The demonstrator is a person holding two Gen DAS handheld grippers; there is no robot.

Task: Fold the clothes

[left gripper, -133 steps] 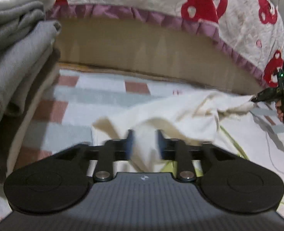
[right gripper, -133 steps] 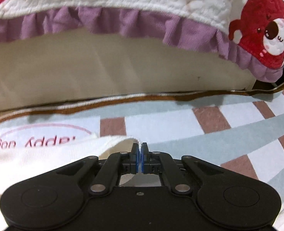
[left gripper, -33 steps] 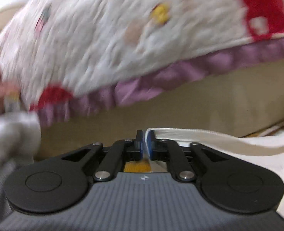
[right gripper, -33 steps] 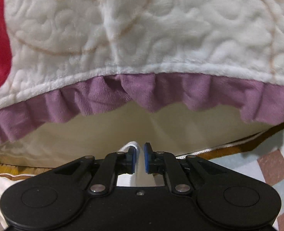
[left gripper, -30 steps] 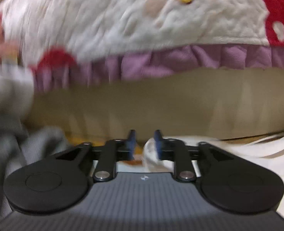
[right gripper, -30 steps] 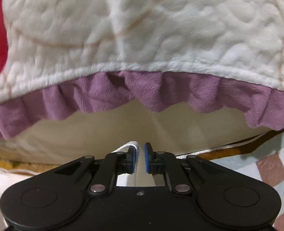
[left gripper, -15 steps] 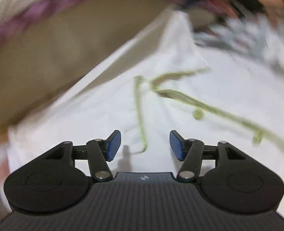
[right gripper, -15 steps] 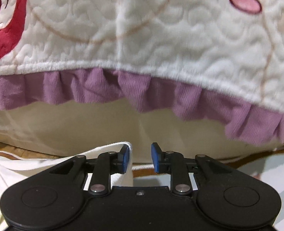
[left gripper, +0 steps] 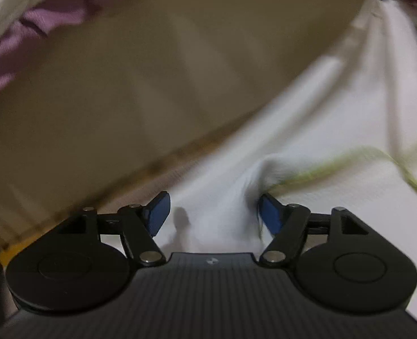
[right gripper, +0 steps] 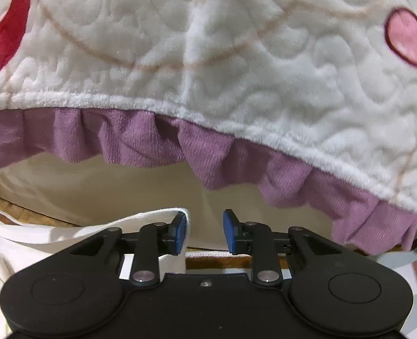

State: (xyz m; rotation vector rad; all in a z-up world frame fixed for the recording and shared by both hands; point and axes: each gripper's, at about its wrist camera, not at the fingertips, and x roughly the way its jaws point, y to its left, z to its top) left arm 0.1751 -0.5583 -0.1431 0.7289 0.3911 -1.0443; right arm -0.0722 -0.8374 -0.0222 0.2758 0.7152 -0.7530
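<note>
The white garment [left gripper: 335, 118] with a thin yellow-green line print lies spread under my left gripper [left gripper: 214, 215]. The view is blurred by motion. That gripper's jaws are opening wide just above the cloth, with a small raised fold [left gripper: 265, 169] ahead of the right pad and nothing pressed between the pads. In the right wrist view, my right gripper [right gripper: 204, 233] is also opening. The garment's hemmed corner [right gripper: 157, 216] drapes against its left pad, and the gap between the pads holds nothing.
A quilted white blanket [right gripper: 208, 42] with a purple ruffle [right gripper: 208, 158] hangs over a beige padded side [left gripper: 123, 84] right in front of both grippers. A chequered mat [right gripper: 406, 265] shows at the lower right.
Both grippers went from shut on the garment's edge to open. The left one swung down and across, over the spread cloth. The right one stayed in place, its view tilting a little.
</note>
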